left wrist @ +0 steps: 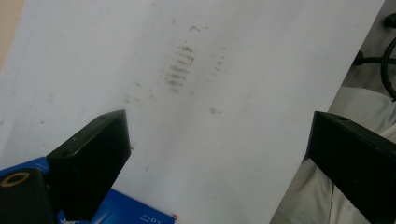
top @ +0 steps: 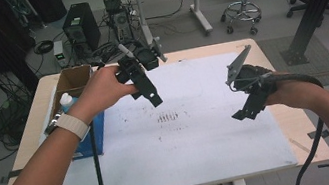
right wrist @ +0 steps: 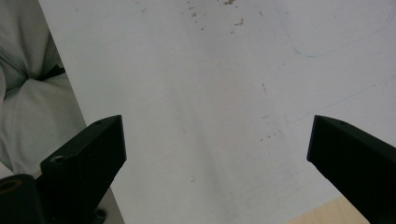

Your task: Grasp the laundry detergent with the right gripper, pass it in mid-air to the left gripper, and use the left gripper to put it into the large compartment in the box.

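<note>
— Looking down on the worktop (top: pixel 266 47), what do you see the person doing?

— Both grippers are held up in the air above a big white sheet (top: pixel 195 138) that covers most of the worktop. The left gripper (top: pixel 148 91) hangs over the far left part of the sheet, just beside the blue box (top: pixel 93 137) on the left edge. The right gripper (top: pixel 245 110) hangs over the right side of the sheet, well apart from the left one.

— Are the fingers gripping anything?

— No. In the left gripper view the two black fingers (left wrist: pixel 93 158) are spread wide with only the white sheet (left wrist: pixel 224 140) between them. In the right gripper view it is the same: fingers (right wrist: pixel 84 163) spread wide, bare white sheet (right wrist: pixel 210 116) in the gap.

— What lies nearest to them?

— A patch of dark smudges (top: pixel 167 117) near the middle of the sheet, between the two grippers and a little nearer the left one. The left gripper view shows those smudges (left wrist: pixel 180 67) ahead of its fingers, and a corner of the blue box (left wrist: pixel 140 214) beside the left-hand finger.

— Anything else on the left?

— A white bottle (top: pixel 66 100) with a blue cap stands by the blue box, and an open cardboard box (top: pixel 74 79) sits at the far left corner. The person's left wrist wears a pale band (top: pixel 72 124).
</note>
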{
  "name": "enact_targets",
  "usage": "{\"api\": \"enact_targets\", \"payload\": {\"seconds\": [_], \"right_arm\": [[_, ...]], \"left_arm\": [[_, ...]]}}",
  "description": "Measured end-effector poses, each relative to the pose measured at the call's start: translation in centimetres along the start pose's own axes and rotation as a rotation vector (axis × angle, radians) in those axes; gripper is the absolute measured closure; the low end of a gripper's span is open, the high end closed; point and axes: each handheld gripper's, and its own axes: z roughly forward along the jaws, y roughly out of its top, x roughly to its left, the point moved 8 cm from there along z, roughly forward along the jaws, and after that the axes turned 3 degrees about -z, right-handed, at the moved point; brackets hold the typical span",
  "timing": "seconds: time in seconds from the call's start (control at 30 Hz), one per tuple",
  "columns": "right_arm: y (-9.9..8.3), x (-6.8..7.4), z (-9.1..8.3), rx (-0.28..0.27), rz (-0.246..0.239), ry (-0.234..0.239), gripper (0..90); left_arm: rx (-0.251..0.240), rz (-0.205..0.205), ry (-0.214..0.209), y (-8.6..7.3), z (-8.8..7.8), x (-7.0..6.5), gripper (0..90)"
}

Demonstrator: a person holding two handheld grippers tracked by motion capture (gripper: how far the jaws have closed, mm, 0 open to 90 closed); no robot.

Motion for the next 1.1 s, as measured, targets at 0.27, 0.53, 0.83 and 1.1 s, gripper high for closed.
{"api": "enact_targets", "payload": {"seconds": [0.27, 0.53, 0.83, 1.1], "right_arm": [[0.03, -0.22, -0.03, -0.003, 0.003, 0.0, 4.5], [0.03, -0.11, -0.18, 0.002, 0.004, -0.003, 4.4], [0.14, 0.11, -0.12, 0.002, 0.003, -0.002, 4.4], [0.18, 0.18, -0.11, 0.004, 0.002, 0.002, 4.4]], "left_arm": [[-0.013, 0.019, -0.01, 0.52, 0.09, -0.08, 6.9], [-0.01, 0.032, -0.014, 0.65, 0.2, -0.36, 6.9], [-0.008, 0.037, -0.013, 0.52, 0.15, -0.56, 7.0], [-0.008, 0.034, -0.013, 0.35, 0.01, -0.4, 7.0]]}}
